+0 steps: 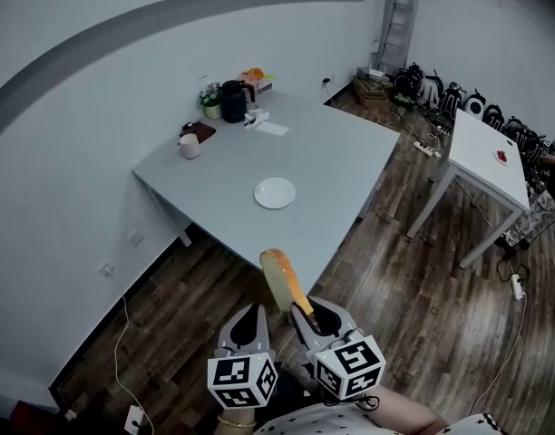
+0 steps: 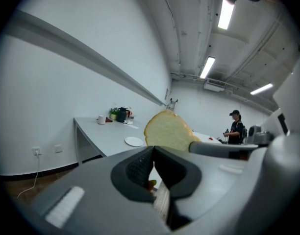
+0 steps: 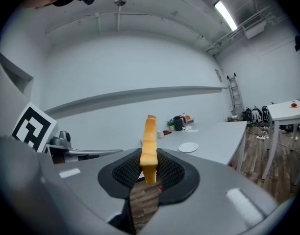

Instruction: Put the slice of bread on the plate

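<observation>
A slice of bread (image 1: 282,279) stands on edge between the pads of my right gripper (image 1: 303,310), which is shut on its lower end. The right gripper view shows the bread (image 3: 149,146) edge-on, rising from the jaws of the right gripper (image 3: 149,169). My left gripper (image 1: 251,315) hangs beside it, shut with nothing in it. In its own view the left gripper (image 2: 152,153) has its tips together, and the bread (image 2: 167,131) shows broadside beyond. A white round plate (image 1: 275,193) lies on the grey table (image 1: 341,161) ahead, apart from both grippers, and appears as plate (image 2: 134,141) and plate (image 3: 188,147).
At the table's far end stand a mug (image 1: 189,146), a black kettle (image 1: 233,101), a small plant and papers. A white table (image 1: 486,148) stands to the right, with cables and gear along the wall. A ladder (image 1: 400,16) leans at the back. A person (image 2: 235,129) stands beyond.
</observation>
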Demonstrator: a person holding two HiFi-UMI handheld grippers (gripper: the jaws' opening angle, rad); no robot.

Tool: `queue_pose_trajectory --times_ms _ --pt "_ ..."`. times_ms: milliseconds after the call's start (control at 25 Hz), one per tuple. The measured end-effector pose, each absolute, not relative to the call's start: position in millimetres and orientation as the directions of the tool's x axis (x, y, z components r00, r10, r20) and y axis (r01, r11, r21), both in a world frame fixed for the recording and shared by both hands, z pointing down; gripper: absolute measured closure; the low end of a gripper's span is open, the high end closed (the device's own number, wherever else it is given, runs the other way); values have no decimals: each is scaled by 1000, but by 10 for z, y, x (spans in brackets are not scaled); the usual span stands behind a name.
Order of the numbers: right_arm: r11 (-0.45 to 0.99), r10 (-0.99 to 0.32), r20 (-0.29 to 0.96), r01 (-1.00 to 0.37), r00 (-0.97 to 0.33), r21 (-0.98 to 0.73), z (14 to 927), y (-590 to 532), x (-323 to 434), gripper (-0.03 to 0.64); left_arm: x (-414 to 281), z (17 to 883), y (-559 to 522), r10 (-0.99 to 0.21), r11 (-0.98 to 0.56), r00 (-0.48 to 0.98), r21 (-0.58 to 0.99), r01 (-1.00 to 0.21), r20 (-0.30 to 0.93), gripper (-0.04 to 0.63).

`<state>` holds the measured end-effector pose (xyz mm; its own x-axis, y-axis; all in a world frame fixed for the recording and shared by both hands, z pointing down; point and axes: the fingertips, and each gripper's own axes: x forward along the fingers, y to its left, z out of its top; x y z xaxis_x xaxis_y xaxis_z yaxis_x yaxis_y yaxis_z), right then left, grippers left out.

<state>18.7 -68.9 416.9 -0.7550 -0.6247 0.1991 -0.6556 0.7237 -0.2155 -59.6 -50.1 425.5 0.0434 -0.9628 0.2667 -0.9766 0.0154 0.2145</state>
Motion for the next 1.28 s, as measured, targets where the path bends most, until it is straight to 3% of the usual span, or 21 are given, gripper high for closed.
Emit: queue_pose_trajectory --times_ms 720,1280 --pt "568 -704 335 -779 -627 -265 4765 -3253 -660 531 -1603 4555 -3130 -933 -158 213 203 -966 288 588" --pt "425 -624 477 -780 -620 -459 5630 -4593 -1219 531 -1931 5009 -4391 -880 -245 301 192 -950 366 588"
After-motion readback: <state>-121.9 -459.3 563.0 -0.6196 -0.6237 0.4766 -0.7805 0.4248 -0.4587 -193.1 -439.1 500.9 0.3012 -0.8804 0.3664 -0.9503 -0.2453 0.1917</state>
